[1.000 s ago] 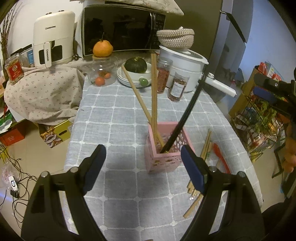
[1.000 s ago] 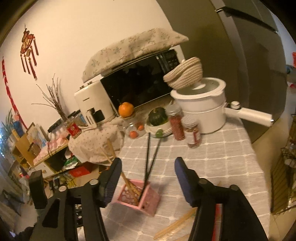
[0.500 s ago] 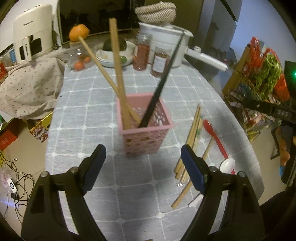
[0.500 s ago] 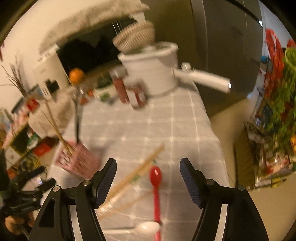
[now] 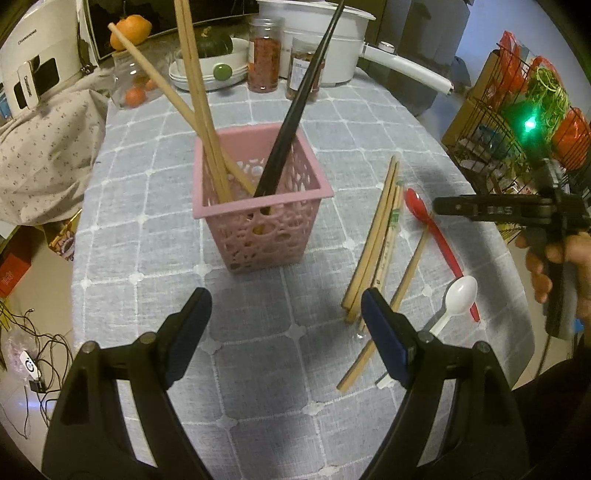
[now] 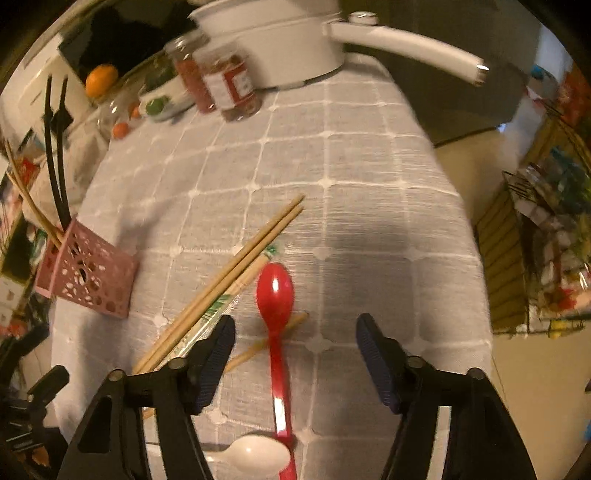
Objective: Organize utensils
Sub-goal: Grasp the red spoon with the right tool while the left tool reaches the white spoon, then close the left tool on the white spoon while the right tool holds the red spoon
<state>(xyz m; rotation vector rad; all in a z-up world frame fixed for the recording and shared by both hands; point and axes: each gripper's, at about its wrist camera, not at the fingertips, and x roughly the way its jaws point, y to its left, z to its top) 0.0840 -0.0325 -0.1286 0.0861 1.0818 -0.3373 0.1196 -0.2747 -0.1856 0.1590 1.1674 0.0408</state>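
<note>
Chopsticks (image 5: pixel 373 236) lie loose on the grey checked cloth (image 5: pixel 258 369), a wooden bundle fanned out just right of the pink basket (image 5: pixel 258 225). Beside them, the red spoon (image 5: pixel 432 229) stretches along the cloth, its handle crossing one stray wooden stick, and the white spoon (image 5: pixel 458 295) lies at its handle end, bowl touching or just beside the red handle. In the basket, upright and leaning: wooden chopsticks (image 5: pixel 199 110) against the left wall, black chopsticks (image 5: pixel 295 110) tilted to the right.

Left gripper (image 5: pixel 284 317) hangs low above the cloth in front of the basket, jaws spread wide, nothing between them; its right finger (image 5: pixel 384 343) sits over the near ends of the loose bundle. Right gripper (image 6: pixel 295 354) is over the red spoon (image 6: pixel 275 291), jaws wide apart and empty, the handle running between the fingers, which are apart from it. From this wrist view the bundle (image 6: pixel 221 288) slants off to the left toward the basket (image 6: pixel 85 273), and the white spoon (image 6: pixel 255 458) shows at the bottom edge. The picture is a bit blurred here.

At the back of the table: a white pot (image 5: pixel 332 37) with a long handle, two spice jars (image 5: pixel 266 55), a plate (image 5: pixel 207 74) with a dark squash and a green fruit, an orange (image 5: pixel 131 31). Off to the right, a wire rack (image 5: pixel 517 122) of bags.
</note>
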